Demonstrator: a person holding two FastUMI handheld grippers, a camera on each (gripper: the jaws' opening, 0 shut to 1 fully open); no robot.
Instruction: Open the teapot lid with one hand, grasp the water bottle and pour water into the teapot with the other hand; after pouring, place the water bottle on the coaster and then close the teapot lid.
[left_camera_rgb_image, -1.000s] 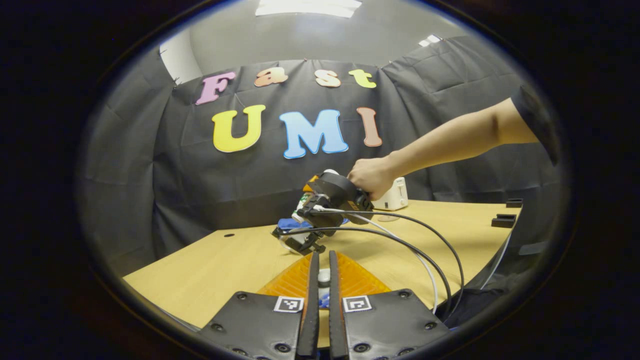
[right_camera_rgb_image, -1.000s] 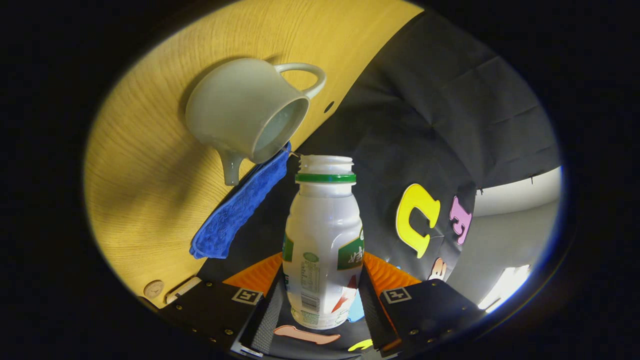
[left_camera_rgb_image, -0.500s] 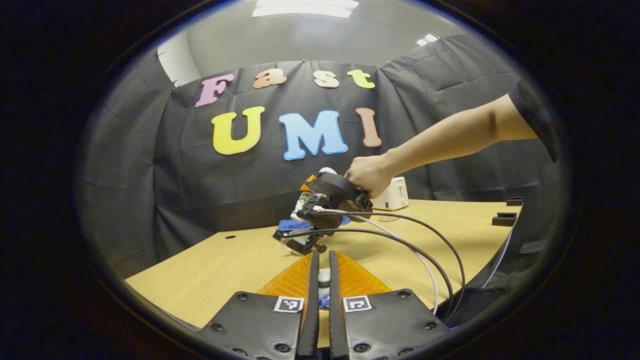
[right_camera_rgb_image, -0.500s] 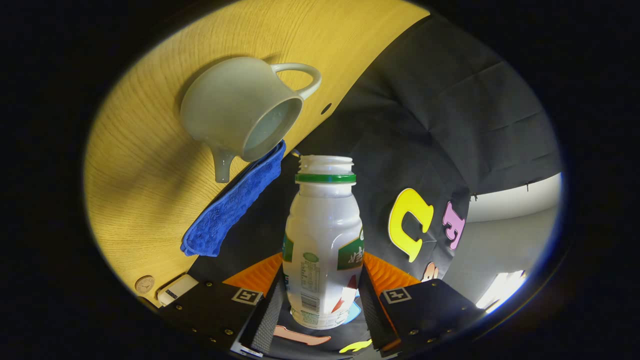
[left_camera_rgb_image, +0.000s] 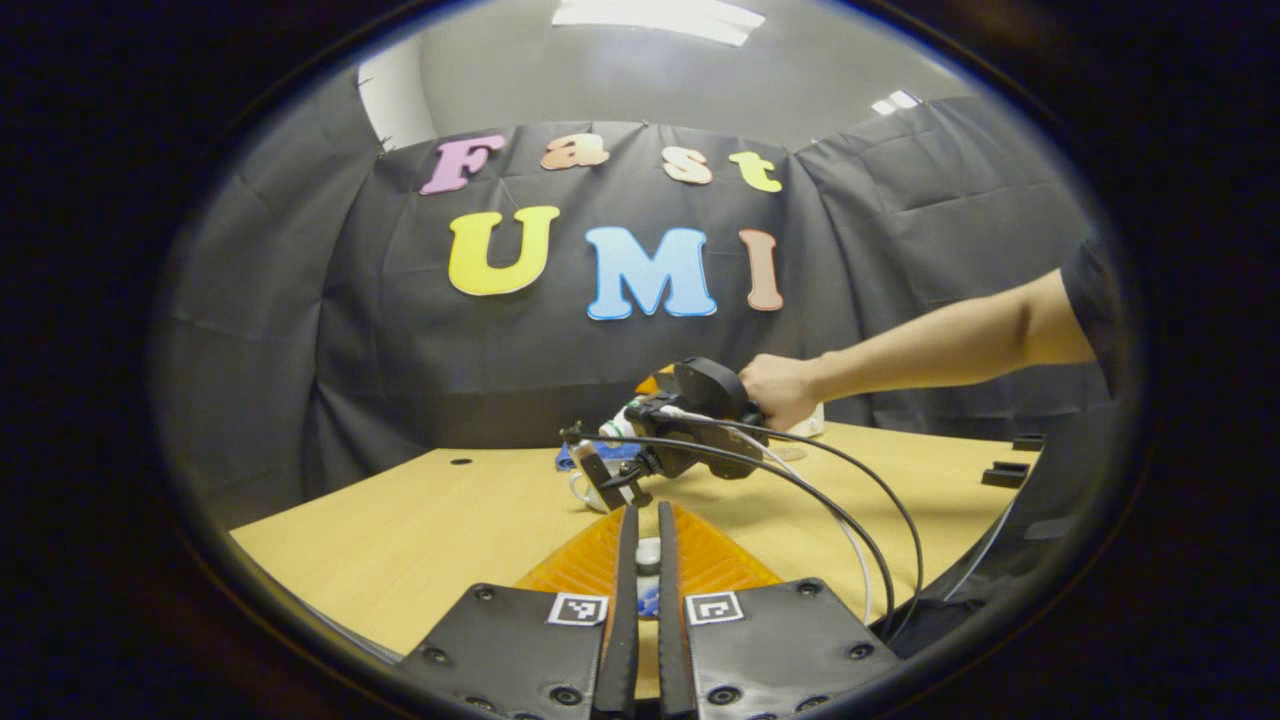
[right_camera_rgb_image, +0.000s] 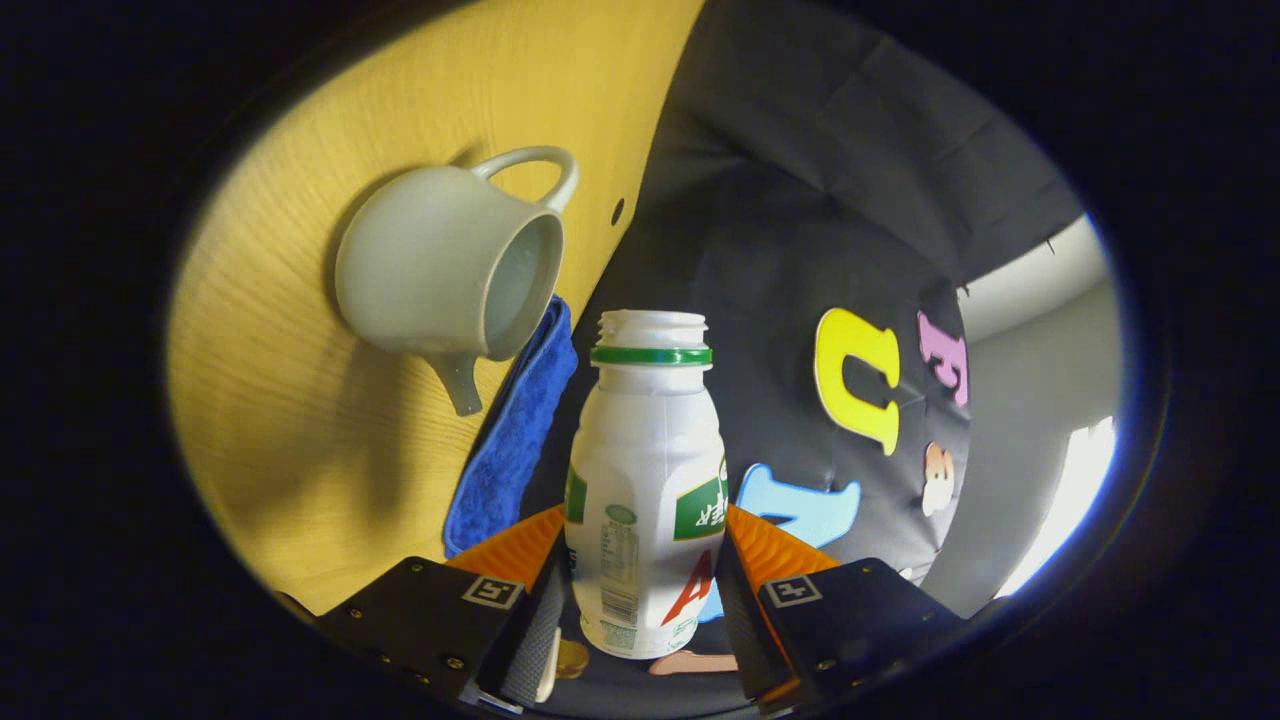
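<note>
One water bottle (right_camera_rgb_image: 646, 480) clamped in right hand-held gripper (right_camera_rgb_image: 640, 600); left hand-held gripper (left_camera_rgb_image: 640, 560) pinches lid knob (left_camera_rgb_image: 648, 551).

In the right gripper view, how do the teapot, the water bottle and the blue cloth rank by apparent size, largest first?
1. water bottle, though it sits nearest the camera, between the right tongs, so this may mislead.
2. teapot.
3. blue cloth, seen edge-on and partly hidden.
</note>
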